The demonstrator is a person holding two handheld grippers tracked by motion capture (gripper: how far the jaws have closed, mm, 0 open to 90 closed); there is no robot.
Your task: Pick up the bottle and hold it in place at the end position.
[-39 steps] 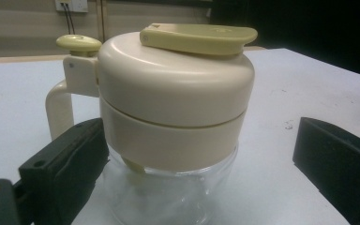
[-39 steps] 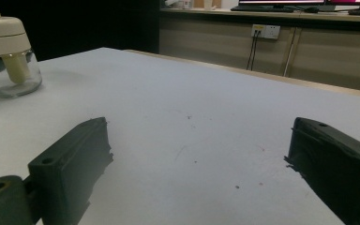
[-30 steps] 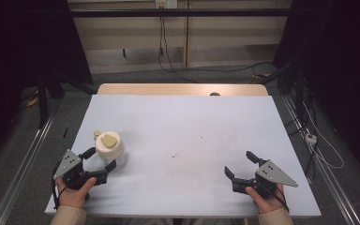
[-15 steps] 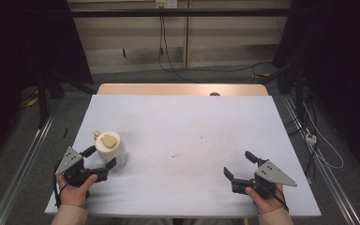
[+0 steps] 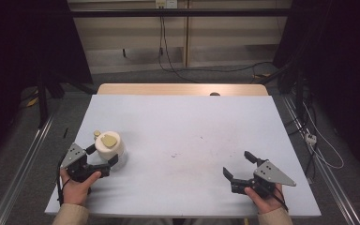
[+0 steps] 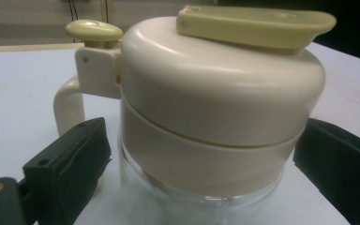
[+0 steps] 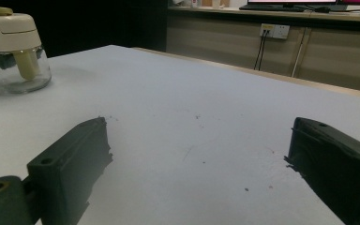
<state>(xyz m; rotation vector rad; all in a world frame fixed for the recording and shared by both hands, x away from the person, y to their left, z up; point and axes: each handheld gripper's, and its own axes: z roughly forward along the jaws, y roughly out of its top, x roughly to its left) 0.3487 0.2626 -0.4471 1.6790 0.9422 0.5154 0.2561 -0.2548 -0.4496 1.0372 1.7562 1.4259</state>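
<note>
A small glass pot [image 5: 108, 146] with a cream lid, a pale green top plate and a side handle stands on the left of the white table [image 5: 183, 122]. My left gripper [image 5: 102, 154] is open, one jaw on each side of the pot's lower body. In the left gripper view the pot [image 6: 215, 103] looms close between the black fingers [image 6: 70, 164], with a small gap on both sides. At the table's front right, my right gripper [image 5: 236, 163] is open and holds nothing. In its own view the right gripper [image 7: 197, 140] faces bare table, with the pot [image 7: 14, 42] far off at the upper left.
A small dark object [image 5: 214, 93] lies at the table's far wooden edge. Metal rails run along both sides of the table, and cables [image 5: 318, 140] trail on the floor to the right. A few faint marks [image 5: 176, 153] dot the tabletop.
My left gripper has crept a little forward, so its jaws now flank the pot more closely. The right gripper has barely shifted.
</note>
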